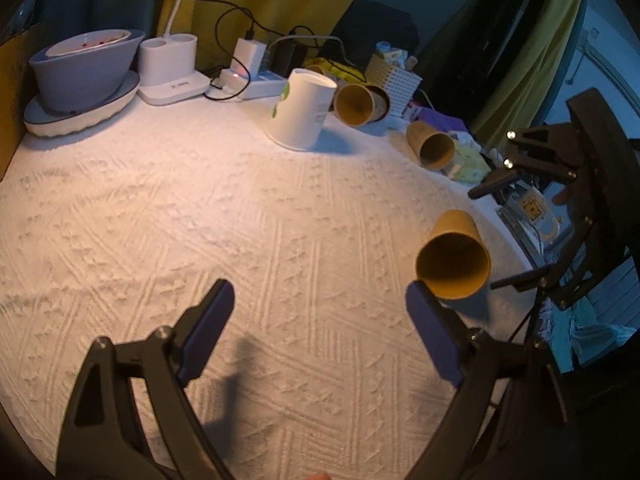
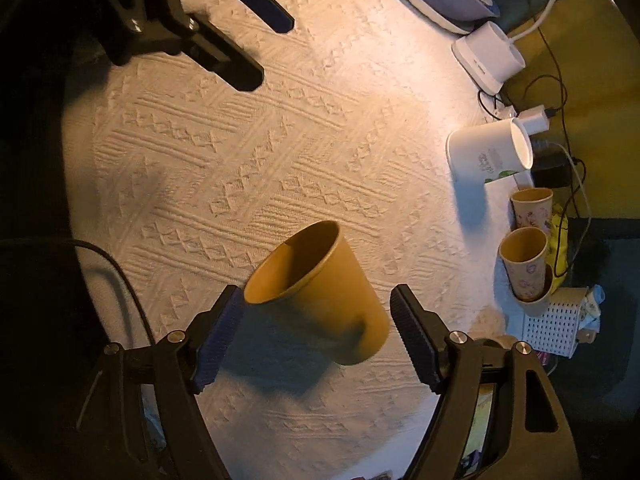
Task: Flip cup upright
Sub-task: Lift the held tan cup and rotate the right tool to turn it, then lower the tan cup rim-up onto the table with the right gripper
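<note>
Left wrist view looks across the white textured tablecloth (image 1: 280,208) with the left gripper (image 1: 320,320) spread wide and holding nothing, its blue pads (image 1: 208,332) well apart above the cloth. The brown paper cup (image 1: 454,258) lies on its side near the table's right edge, mouth turned toward this camera, just beyond the right-hand pad. Farther right the right gripper (image 1: 500,236) appears side-on; its fingers straddle the cup's far end, though whether they touch it cannot be told from here.

Right wrist view settles that partly: the right gripper (image 2: 316,336) stands wide around the same cup (image 2: 320,292), which lies between its ribbed pads (image 2: 216,340). The cup's rim sits just beside the left pad; contact there is unclear, and a gap shows at the other pad.

Only the left view shows the grey bowl (image 1: 86,72) whole on its plate (image 1: 80,114); the right view cuts it at the top edge. Two more cups (image 1: 360,104) lie on their sides beyond a white canister (image 1: 300,110) in the left view. In the right view the cups (image 2: 524,264) near the canister (image 2: 488,152) show a floral print. Clutter past the table edge is too dark to name.
</note>
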Demonstrator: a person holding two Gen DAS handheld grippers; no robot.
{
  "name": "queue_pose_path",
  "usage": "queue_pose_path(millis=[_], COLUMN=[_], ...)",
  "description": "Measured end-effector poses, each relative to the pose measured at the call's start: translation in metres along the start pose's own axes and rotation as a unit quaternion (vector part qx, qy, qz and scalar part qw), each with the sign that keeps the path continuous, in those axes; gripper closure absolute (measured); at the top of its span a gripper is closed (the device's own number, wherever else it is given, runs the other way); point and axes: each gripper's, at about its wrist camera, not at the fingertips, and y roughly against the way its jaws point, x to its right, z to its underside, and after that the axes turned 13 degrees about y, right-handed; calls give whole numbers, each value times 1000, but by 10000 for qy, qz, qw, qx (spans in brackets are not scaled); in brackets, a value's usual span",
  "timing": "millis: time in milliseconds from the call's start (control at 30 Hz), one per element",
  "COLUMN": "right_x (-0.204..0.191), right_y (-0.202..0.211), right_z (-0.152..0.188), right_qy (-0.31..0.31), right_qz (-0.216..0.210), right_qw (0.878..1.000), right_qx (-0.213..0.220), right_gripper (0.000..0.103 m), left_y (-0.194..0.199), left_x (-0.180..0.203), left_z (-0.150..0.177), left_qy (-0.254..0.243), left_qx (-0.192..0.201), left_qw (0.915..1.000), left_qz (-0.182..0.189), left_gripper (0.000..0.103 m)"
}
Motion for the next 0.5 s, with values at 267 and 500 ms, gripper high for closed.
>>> queue_pose_path(millis=[267, 500], right_x=[-13, -15], right_y=[-16, -33], right_z=[0, -14], right_qy=[673, 1129], right_qz=[288, 394], right_qw=[9962, 9914], right_qx=[-482, -524], right_gripper=[23, 23], left_y=[4, 5], left_x=[2, -1], left_z=[4, 9], left_qy=[14, 134], left_qx=[0, -34], left_qw=[10000, 9999], left_qz=[20, -59], left_gripper=[14, 14])
